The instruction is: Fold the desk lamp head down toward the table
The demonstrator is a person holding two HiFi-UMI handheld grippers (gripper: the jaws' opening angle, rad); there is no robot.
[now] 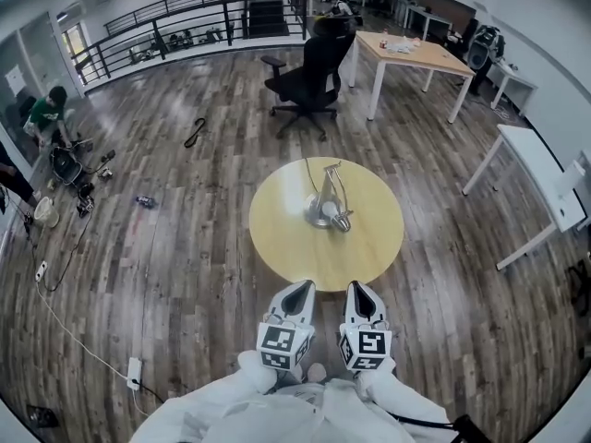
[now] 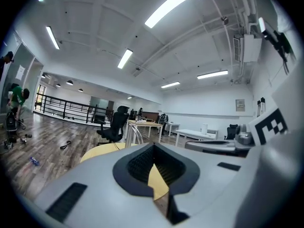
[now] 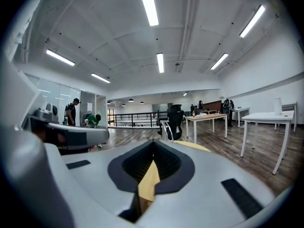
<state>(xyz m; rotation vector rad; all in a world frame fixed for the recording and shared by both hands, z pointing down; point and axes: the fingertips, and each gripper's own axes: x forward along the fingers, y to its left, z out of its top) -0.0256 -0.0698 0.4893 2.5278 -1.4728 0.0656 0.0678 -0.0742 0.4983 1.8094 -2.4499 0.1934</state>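
A silver desk lamp [image 1: 329, 202] lies low in the middle of the round yellow table [image 1: 277, 233], its thin arms bent over its base. Both grippers hover side by side in front of the table's near edge, pointing toward the lamp and apart from it. My left gripper [image 1: 302, 287] is shut with nothing in it, and my right gripper [image 1: 358, 287] is shut and empty too. In the left gripper view the lamp's arms [image 2: 135, 136] rise beyond the closed jaw tips [image 2: 153, 145]. In the right gripper view the lamp [image 3: 166, 129] stands past the tips [image 3: 153, 142].
A black office chair [image 1: 309, 72] and a wooden desk [image 1: 411, 53] stand beyond the table. White desks [image 1: 540, 169] line the right side. A person in green [image 1: 44, 112] crouches at far left among gear. A power strip [image 1: 134, 373] and cables lie on the floor.
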